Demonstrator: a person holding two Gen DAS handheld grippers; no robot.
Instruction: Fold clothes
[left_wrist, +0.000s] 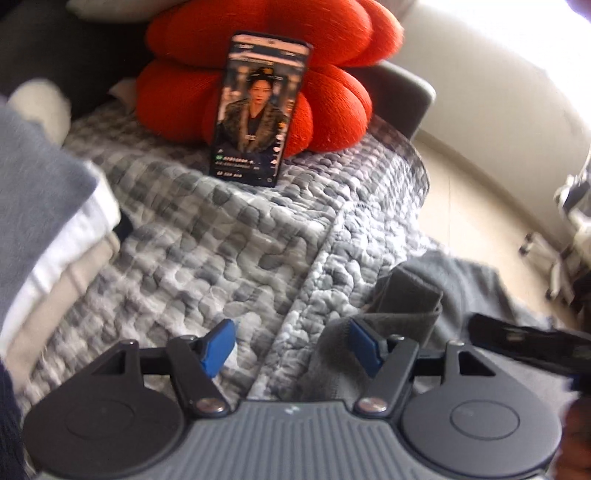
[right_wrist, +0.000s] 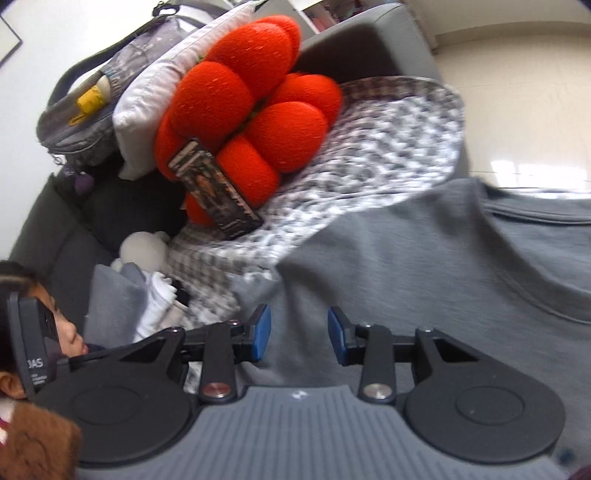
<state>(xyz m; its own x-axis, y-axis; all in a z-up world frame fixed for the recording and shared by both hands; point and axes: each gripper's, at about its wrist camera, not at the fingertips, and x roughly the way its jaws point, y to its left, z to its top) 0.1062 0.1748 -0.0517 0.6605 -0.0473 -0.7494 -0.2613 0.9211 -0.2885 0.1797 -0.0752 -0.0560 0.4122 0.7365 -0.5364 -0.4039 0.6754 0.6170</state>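
A grey sweatshirt (right_wrist: 443, 280) lies spread over the patterned grey-and-white quilt (right_wrist: 388, 147), its neckline toward the right. My right gripper (right_wrist: 300, 336) hovers over the sweatshirt's left part, open, with no fabric pinched between its blue pads (right_wrist: 260, 332). In the left wrist view the same grey garment (left_wrist: 454, 288) lies bunched at the lower right with a ribbed cuff (left_wrist: 406, 295) sticking up. My left gripper (left_wrist: 291, 347) is open above the quilt (left_wrist: 207, 236); its right pad (left_wrist: 364, 343) is at the garment's edge, and only quilt shows between the pads.
A stack of folded clothes (left_wrist: 48, 236), grey on white on beige, sits at the left. A phone (left_wrist: 258, 110) leans on a red cushion (left_wrist: 332, 74). A grey bag (right_wrist: 92, 99) and a white pillow (right_wrist: 155, 85) lie behind. A person's head (right_wrist: 33, 332) is at the lower left.
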